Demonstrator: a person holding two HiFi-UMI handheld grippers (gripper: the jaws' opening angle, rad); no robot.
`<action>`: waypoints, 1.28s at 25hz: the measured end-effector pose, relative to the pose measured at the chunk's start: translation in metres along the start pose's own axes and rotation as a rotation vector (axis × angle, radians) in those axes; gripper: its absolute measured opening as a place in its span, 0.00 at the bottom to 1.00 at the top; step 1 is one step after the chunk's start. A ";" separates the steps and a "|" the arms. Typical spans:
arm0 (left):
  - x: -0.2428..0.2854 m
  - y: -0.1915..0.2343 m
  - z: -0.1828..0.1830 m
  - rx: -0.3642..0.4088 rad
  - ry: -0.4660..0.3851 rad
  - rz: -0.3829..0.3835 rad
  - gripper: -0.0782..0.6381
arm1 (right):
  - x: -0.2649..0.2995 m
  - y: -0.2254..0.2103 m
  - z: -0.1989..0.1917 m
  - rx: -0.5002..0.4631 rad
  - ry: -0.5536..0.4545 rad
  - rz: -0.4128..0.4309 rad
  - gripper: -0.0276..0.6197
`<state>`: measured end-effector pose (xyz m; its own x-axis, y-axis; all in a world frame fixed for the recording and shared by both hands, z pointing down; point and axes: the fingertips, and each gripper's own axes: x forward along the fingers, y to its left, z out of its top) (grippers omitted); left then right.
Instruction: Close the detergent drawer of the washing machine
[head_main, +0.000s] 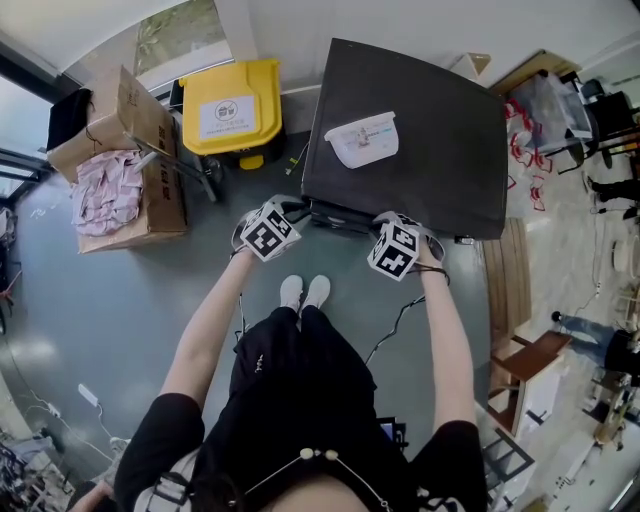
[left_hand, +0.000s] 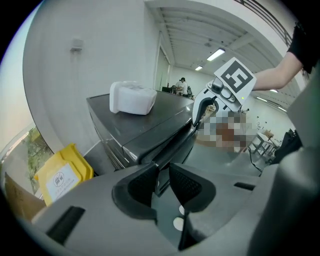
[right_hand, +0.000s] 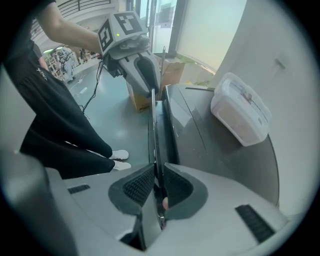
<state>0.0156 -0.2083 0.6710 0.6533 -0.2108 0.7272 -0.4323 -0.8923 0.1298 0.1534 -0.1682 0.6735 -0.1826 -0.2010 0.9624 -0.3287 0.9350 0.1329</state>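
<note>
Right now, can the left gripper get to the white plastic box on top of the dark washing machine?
Probably yes. The left gripper sits at the dark washing machine's front edge, and the white plastic box lies on its bare top just beyond, with nothing between them.

Bright, even daylight from the far-left glass window (head_main: 180, 35); long white ceiling strip lights (left_hand: 216, 54) glow; gripper views curve, corners black.
</note>
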 end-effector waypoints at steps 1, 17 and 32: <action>0.000 0.001 0.001 -0.011 -0.005 0.008 0.22 | 0.000 -0.001 0.000 0.008 -0.001 -0.006 0.14; 0.002 0.019 -0.001 -0.454 -0.163 0.156 0.25 | -0.009 -0.018 0.002 0.257 -0.126 -0.451 0.20; -0.047 0.008 0.016 -0.516 -0.393 0.208 0.19 | -0.075 -0.019 0.018 0.530 -0.397 -0.548 0.15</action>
<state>-0.0083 -0.2123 0.6271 0.6595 -0.5739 0.4855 -0.7509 -0.5331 0.3898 0.1567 -0.1759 0.5945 -0.1499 -0.7641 0.6274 -0.8367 0.4362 0.3312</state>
